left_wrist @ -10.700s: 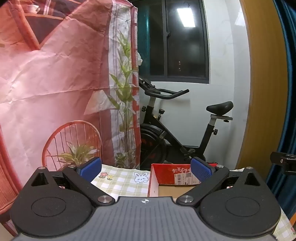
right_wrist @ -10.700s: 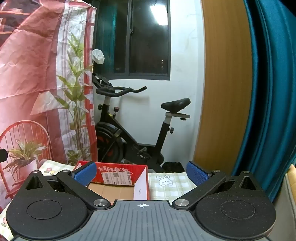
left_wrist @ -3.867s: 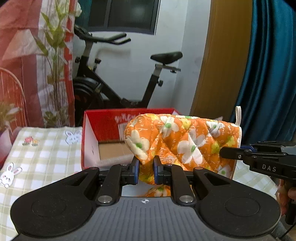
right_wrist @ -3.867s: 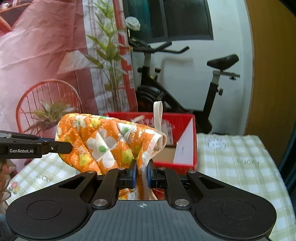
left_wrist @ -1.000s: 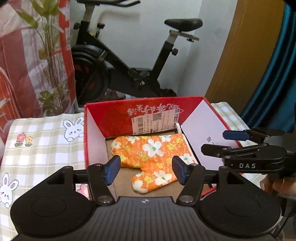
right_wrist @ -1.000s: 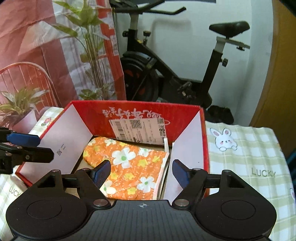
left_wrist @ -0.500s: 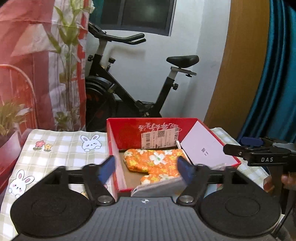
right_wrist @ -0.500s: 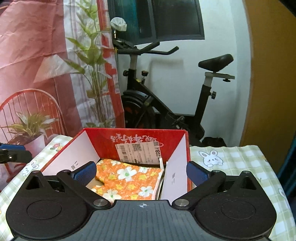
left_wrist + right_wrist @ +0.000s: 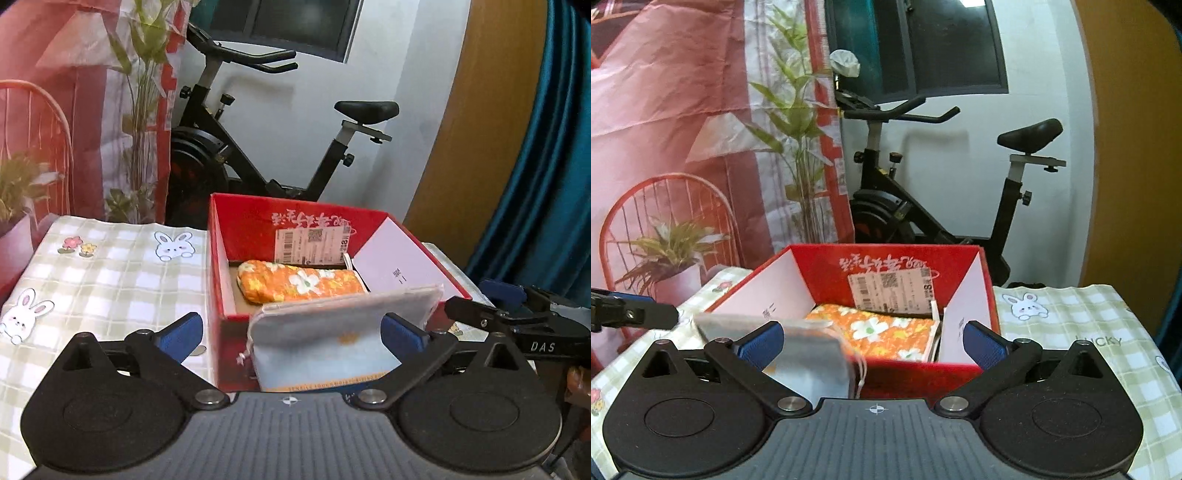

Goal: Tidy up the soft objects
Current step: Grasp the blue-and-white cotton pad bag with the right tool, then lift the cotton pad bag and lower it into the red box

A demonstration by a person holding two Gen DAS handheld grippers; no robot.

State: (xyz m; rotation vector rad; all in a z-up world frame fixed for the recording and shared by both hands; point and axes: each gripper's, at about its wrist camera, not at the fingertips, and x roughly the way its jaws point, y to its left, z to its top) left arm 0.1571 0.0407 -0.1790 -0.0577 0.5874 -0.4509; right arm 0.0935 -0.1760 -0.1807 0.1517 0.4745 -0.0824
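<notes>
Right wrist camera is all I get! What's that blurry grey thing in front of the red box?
Observer: In the left wrist view it is sharp: a pale blue soft pouch with a tiny orange mark, standing just outside the red box.
Operator: Can you see my right tongs there?
Observer: Yes. The right tongs are open, off to the right of the box, with the letters DAS on their side.
Operator: Are the left tongs squeezing the pouch?
Observer: No. The left tongs are opening; the pouch stands between the pads, but they do not press on it.
</notes>
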